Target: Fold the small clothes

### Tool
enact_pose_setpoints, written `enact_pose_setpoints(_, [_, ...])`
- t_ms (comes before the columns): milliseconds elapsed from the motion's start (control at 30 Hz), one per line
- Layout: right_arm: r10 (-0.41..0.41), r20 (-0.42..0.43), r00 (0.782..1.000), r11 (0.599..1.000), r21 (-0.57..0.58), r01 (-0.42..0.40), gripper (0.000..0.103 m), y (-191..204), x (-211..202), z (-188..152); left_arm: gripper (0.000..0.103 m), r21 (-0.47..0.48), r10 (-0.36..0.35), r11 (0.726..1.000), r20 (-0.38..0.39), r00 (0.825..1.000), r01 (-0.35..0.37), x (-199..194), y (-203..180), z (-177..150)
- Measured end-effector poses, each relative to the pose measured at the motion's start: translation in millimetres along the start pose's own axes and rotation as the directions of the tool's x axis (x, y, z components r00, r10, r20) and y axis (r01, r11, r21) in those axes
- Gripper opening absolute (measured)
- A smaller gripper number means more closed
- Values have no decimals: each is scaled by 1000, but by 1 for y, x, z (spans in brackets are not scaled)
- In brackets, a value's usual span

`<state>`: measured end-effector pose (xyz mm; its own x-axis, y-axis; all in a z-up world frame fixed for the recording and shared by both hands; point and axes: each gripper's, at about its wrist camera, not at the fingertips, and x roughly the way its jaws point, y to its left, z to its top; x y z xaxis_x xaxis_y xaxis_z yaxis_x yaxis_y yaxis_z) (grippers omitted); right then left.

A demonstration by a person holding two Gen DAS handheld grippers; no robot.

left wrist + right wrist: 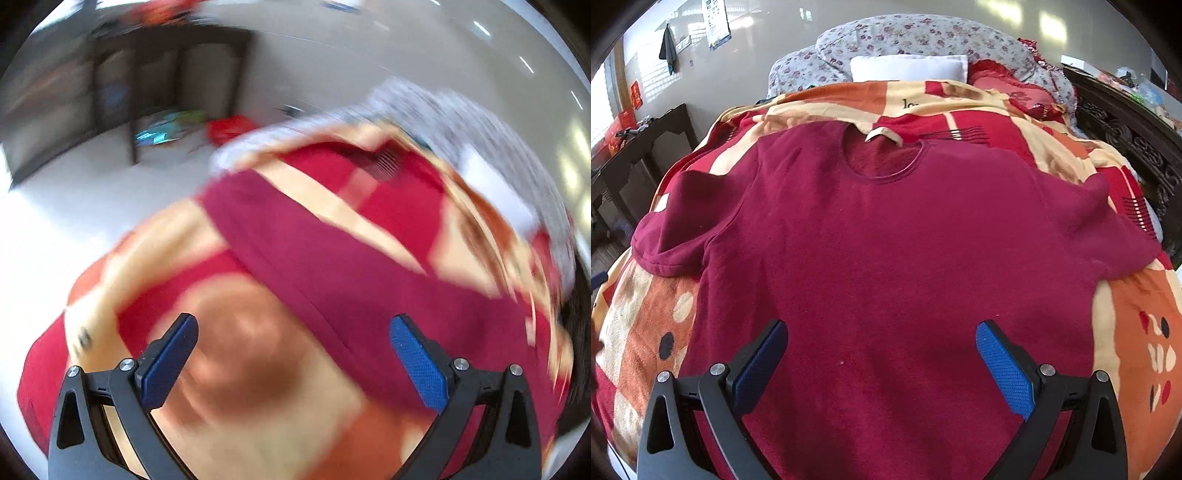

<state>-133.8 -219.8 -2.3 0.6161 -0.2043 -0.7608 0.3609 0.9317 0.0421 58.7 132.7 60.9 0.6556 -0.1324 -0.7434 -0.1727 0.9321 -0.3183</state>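
Note:
A dark red short-sleeved T-shirt (886, 240) lies spread flat, front up, on a bed covered by a red, orange and cream blanket (1137, 332). Its neckline points to the far end and both sleeves are spread out. My right gripper (881, 347) is open and empty, hovering over the shirt's lower middle. The left wrist view is motion-blurred. There my left gripper (293, 339) is open and empty above the blanket (240, 369), with the shirt (332, 266) just beyond and to the right of its fingertips.
Floral bedding (923, 37) and a white pillow (908, 68) lie at the head of the bed. A dark carved bed frame (1126, 125) runs along the right. A dark wooden table (639, 147) stands left of the bed, also showing in the left wrist view (166, 66).

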Motion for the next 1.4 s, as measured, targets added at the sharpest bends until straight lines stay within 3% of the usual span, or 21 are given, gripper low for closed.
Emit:
enact_pose_setpoints(67, [8, -9, 1000, 1000, 3, -8, 103, 2, 3, 0, 101, -96, 42, 995, 1, 999, -42, 24, 24, 25])
enact_pose_setpoints(133, [18, -20, 1000, 1000, 10, -18, 103, 3, 6, 1, 84, -138, 59, 988, -53, 997, -66, 51, 34, 39])
enact_pose_setpoints(200, [28, -34, 999, 1000, 11, -27, 103, 5, 10, 2, 75, -155, 44, 986, -107, 993, -61, 73, 37, 44])
enact_pose_setpoints(267, [29, -42, 999, 1000, 6, -29, 103, 7, 13, 3, 68, -131, 56, 989, -83, 995, -67, 87, 33, 51])
enact_pose_setpoints(300, [29, -46, 999, 1000, 3, -29, 103, 9, 15, 4, 48, -114, 54, 992, -65, 996, -61, 90, 29, 52])
enact_pose_setpoints(333, [30, -49, 998, 1000, 0, -30, 103, 10, 17, 4, 19, -101, 52, 993, -71, 996, -59, 94, 28, 54])
enact_pose_setpoints(367, [32, -54, 998, 999, -2, -32, 103, 10, 18, 4, 11, -99, 52, 993, -87, 995, -60, 97, 28, 57])
enact_pose_setpoints(433, [48, -64, 997, 999, -1, -48, 103, 9, 18, 3, 8, -114, 33, 993, -77, 996, -41, 88, 26, 60])
enact_pose_setpoints(533, [63, -44, 997, 998, 21, -62, 103, 0, 11, 5, 7, -22, -40, 999, 24, 999, 40, 40, -4, 62])
enact_pose_setpoints(633, [71, -28, 997, 996, 63, -69, 103, -16, 5, 10, 7, 96, -218, 973, 90, 972, 209, -26, -58, 56])
enact_pose_setpoints(767, [88, 13, 996, 988, 125, -88, 103, -42, -9, 17, 7, 283, -463, 859, 76, 883, 427, -106, -149, 17])
enact_pose_setpoints(867, [57, 38, 998, 986, 152, -62, 103, -65, -19, 24, 7, 378, -569, 764, 12, 822, 523, -129, -212, -25])
enact_pose_setpoints(933, [28, 48, 998, 983, 179, -36, 103, -85, -23, 26, 7, 415, -608, 697, -89, 789, 584, -124, -256, -64])
enact_pose_setpoints(1067, [-3, 22, 1000, 962, 272, -3, 103, -129, -22, 22, 8, 457, -559, 651, -252, 790, 606, -69, -316, -143])
enact_pose_setpoints(1100, [6, 13, 1000, 954, 300, -9, 103, -140, -22, 19, 12, 477, -521, 640, -307, 796, 603, -46, -328, -166])
enact_pose_setpoints(1167, [22, -6, 1000, 940, 341, -19, 103, -157, -23, 14, 20, 500, -461, 643, -352, 815, 580, -24, -330, -191])
enact_pose_setpoints(1233, [29, -4, 1000, 931, 365, -26, 103, -171, -27, 13, 38, 514, -422, 648, -372, 827, 562, -14, -319, -197])
enact_pose_setpoints(1267, [29, 4, 1000, 930, 365, -28, 103, -174, -30, 14, 41, 519, -425, 639, -377, 823, 568, -17, -309, -193])
enact_pose_setpoints(1300, [35, 15, 999, 932, 361, -38, 103, -177, -32, 18, 50, 529, -437, 626, -371, 819, 573, -25, -298, -187])
enact_pose_setpoints(1333, [45, 21, 999, 934, 354, -49, 103, -178, -32, 21, 64, 545, -456, 615, -343, 821, 570, -39, -285, -183])
enact_pose_setpoints(1400, [60, 33, 998, 941, 331, -68, 103, -175, -33, 32, 83, 578, -479, 625, -248, 842, 525, -62, -264, -167])
